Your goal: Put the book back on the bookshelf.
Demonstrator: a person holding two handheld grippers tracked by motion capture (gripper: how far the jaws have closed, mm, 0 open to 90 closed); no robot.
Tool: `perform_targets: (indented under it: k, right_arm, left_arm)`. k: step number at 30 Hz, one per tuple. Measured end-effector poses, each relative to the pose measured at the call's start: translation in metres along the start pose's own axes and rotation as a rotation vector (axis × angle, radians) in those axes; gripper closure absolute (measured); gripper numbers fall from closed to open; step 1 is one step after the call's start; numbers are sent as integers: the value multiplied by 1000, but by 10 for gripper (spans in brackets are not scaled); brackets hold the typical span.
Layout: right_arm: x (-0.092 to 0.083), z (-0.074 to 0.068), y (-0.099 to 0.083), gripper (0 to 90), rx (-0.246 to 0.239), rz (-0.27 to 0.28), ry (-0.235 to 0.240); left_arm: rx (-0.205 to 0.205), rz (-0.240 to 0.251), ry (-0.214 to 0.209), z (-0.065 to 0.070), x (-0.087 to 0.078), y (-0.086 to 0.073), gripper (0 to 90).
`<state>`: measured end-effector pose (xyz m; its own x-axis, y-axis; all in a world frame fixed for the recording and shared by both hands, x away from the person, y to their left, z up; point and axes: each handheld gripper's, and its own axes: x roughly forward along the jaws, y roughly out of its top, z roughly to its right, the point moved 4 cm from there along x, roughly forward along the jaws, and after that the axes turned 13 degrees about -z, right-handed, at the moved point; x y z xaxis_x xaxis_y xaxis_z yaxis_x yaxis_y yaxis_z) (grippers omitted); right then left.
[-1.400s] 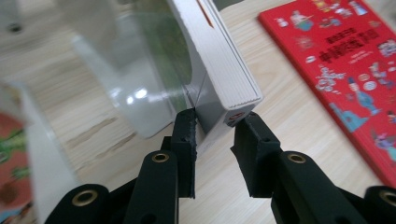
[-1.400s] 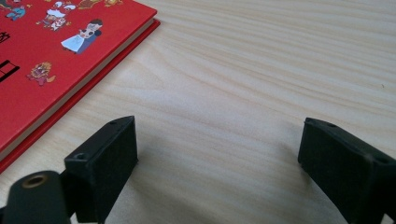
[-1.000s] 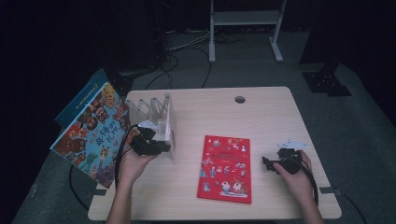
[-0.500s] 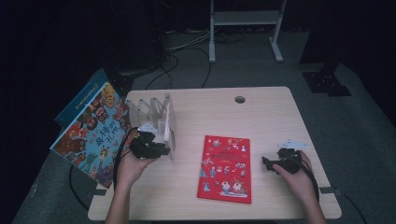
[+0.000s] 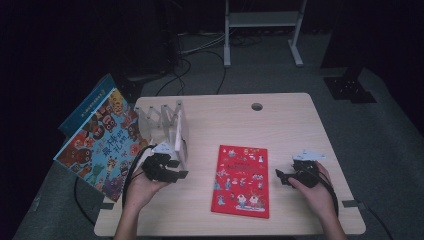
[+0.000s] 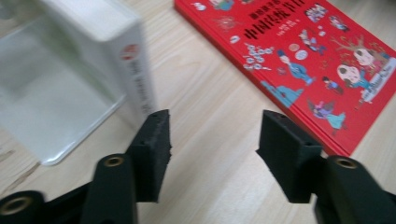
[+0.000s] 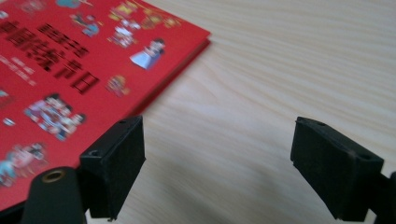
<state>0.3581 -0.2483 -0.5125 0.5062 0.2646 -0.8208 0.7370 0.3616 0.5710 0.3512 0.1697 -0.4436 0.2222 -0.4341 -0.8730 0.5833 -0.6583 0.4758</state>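
Both hand-held grippers sit low in the high view; the left hand-held gripper is at lower left, its jaws apart and having just been opening, with only bare desk between them in the left gripper view; the right hand-held gripper is at lower right, jaws also apart though just closing a little, again with nothing between them; its left jaw stands just at the edge of the red picture book in the right gripper view. Between the two, at lower centre of the high view, that red picture book lies flat on the desk, cover up. Just above the left hand-held gripper stands a white slotted book rack; its near end wall is just beside the left jaw. Farther out, at the left edge, a large colourful picture book overhangs the desk, with a blue book beneath it.
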Motion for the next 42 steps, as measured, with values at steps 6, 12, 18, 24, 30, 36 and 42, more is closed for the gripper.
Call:
perform_targets:
  k: [6,12,18,24,30,36,42]
  right_arm:
    - [7,-13,14,171,-22,-2,24]
    - [24,-22,34,192,-20,-21,70]
    - [42,-32,50,195,-15,-58,120]
    - [50,-41,62,139,-46,-99,133]
    - [58,-47,72,133,-98,-94,163]
    - [65,-55,81,132,-165,-82,209]
    - [73,-71,89,131,-227,-77,270]
  left_arm:
    - [52,-3,-24,12,8,6,350]
    - [89,-19,-46,20,17,9,323]
    - [107,-25,-62,24,23,11,301]
    - [125,-29,-68,30,28,15,275]
    - [142,-32,-68,36,34,21,245]
    - [151,-15,-65,41,39,30,196]
    - [153,18,-47,43,41,45,161]
